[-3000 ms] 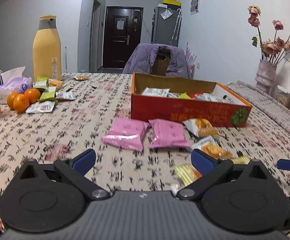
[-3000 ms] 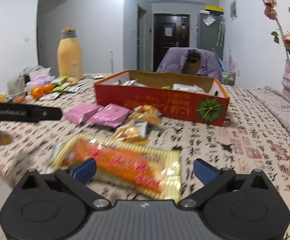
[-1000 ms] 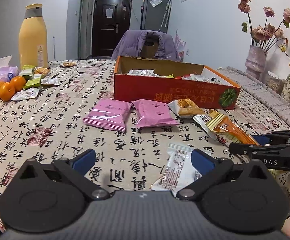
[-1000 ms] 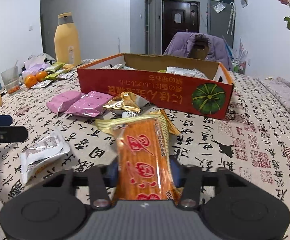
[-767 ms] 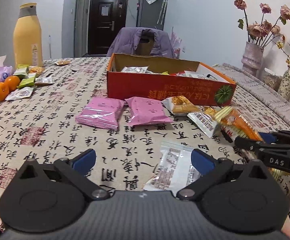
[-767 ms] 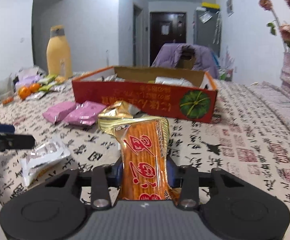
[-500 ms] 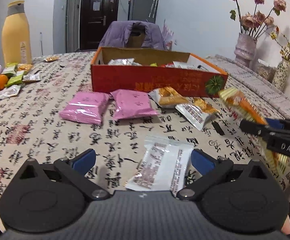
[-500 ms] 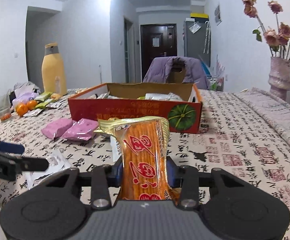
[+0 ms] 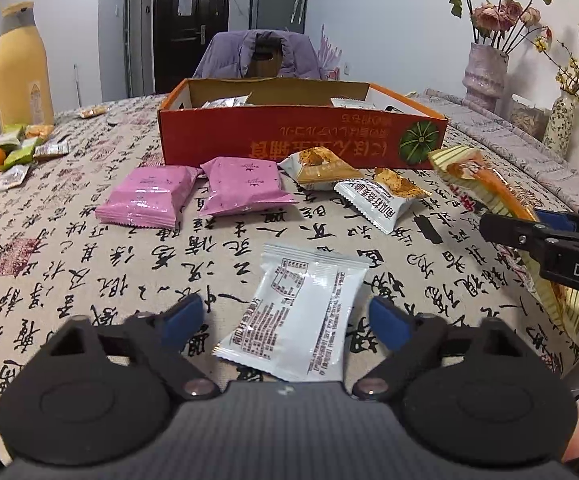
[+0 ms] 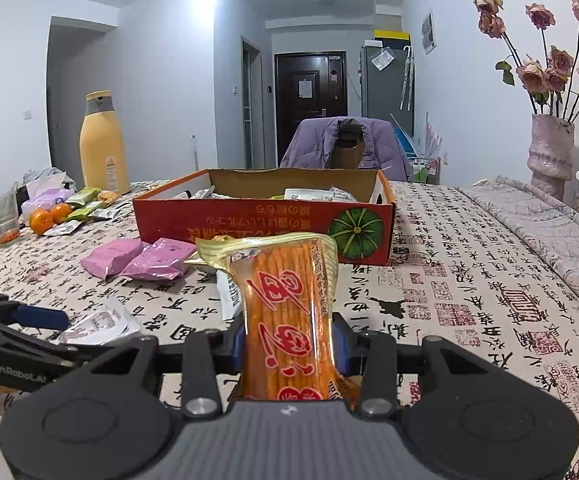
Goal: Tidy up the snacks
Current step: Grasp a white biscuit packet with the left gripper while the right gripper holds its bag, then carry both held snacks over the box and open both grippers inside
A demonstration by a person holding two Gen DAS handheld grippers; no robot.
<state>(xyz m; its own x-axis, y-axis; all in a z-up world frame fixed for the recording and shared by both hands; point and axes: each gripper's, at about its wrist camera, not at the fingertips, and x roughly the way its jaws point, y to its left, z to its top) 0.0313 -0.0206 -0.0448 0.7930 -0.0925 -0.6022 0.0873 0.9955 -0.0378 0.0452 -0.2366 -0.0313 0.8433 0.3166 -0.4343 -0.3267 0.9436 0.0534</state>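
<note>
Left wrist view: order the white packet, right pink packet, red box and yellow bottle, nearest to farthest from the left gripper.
1. White packet, between the open fingers of the left gripper.
2. Right pink packet, mid-table.
3. Red box, behind it.
4. Yellow bottle, far left.

At the upper left of your frame stands a tall yellow plastic bottle with a grey cap (image 10: 101,142); two small oranges (image 10: 49,216) lie near it, and a mottled pink vase of dried roses (image 10: 551,156) stands right.

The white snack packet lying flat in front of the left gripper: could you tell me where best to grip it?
Probably across its long side edges, mid-length. The white snack packet lies flat, long axis pointing away, between the open left gripper's fingers, so come straight forward and low.
</note>
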